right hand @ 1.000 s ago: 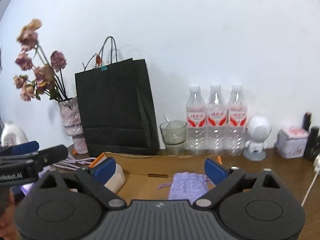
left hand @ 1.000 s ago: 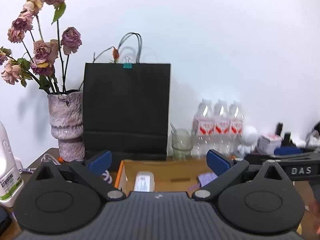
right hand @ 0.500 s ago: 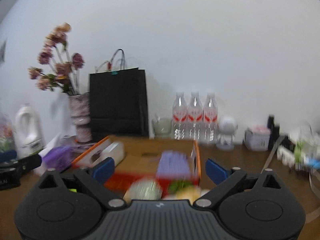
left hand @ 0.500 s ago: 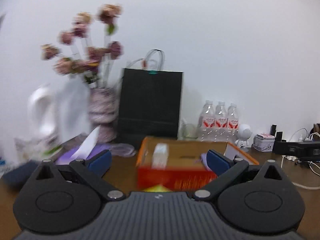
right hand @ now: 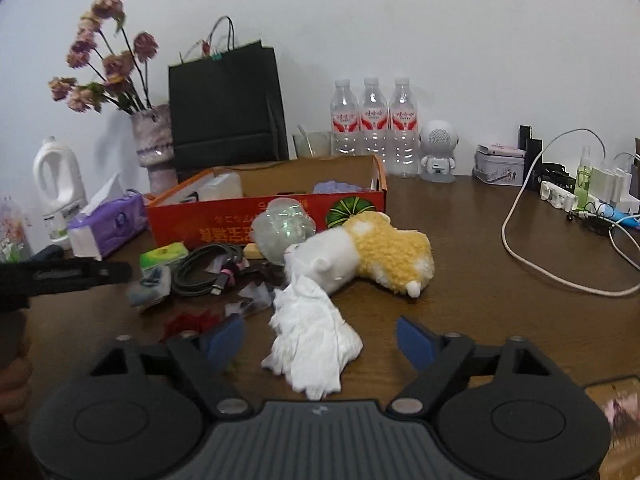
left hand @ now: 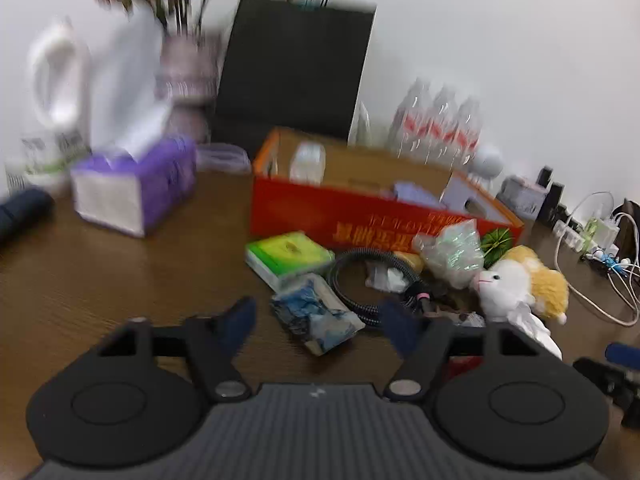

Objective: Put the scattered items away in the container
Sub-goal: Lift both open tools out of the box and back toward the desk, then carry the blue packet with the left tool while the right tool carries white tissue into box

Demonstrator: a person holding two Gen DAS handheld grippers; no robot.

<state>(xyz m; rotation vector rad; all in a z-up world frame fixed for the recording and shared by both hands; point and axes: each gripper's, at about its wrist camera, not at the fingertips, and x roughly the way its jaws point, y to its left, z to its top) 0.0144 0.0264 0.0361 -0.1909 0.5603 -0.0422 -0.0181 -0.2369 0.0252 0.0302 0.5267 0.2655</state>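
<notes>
Right gripper point(right hand: 320, 338) agape, three bottles point(right hand: 374, 120)

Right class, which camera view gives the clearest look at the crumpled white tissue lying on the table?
The right wrist view: the tissue is sharp, unobstructed and lies between the open right claw fingers. In the left wrist view it is blurred, and only part of the tissue shows at the right, just past the plush toy.
</notes>
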